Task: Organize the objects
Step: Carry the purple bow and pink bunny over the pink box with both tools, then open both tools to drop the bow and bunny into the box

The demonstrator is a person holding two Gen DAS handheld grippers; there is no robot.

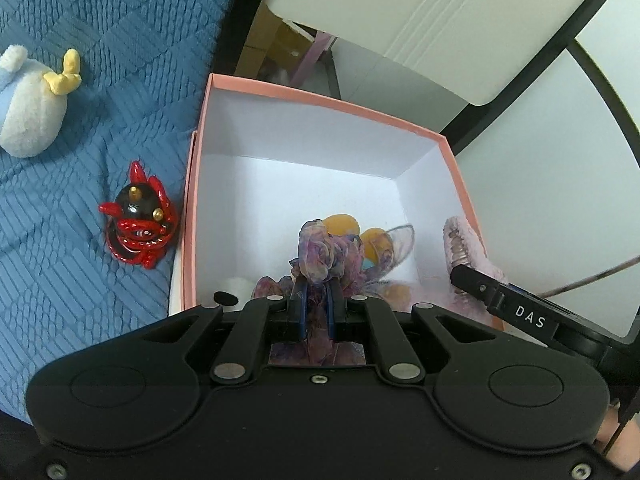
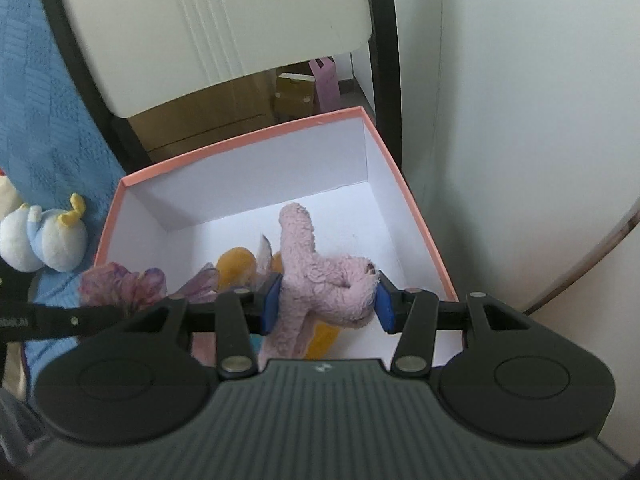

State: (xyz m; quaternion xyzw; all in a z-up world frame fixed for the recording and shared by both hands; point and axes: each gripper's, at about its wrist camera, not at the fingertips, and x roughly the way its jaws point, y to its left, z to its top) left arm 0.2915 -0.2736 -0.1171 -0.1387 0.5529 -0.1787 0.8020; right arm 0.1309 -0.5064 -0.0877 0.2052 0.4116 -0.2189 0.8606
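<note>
**Soft goods over the pink box**

Nearest the lens: left tongs (image 1: 316, 280), pinched nearly together on a purple gauzy scrunchie (image 1: 324, 254), thin fabric bunched between the blue pads. Right tongs (image 2: 325, 303) clamped halfway on a pink fuzzy plush (image 2: 316, 276), pile squashed at both pads.

Both pieces hanging above the open pink box (image 1: 320, 98), over its white interior. Already inside: orange rounded pieces (image 1: 340, 222) among more sheer fabric.

Handling, as judged: both featherlight, limp, nothing to break. Scrunchie likely to cling or snag on a pad at release; best held at the gathered middle, as now. Plush compressible and grippy, safest taken across the thick body rather than the looped end, which would flop.

Textures: crinkled translucent organza, mottled purple; matted fleece, pale pink; smooth matte card walls, square and stiff.

Outside on the quilted blue bed cover (image 1: 100, 80): a glossy red-and-black figure (image 1: 138, 216) just beside the box, hard and probably slippery, and a white-and-blue plush toy (image 1: 32, 108) farther off.
</note>
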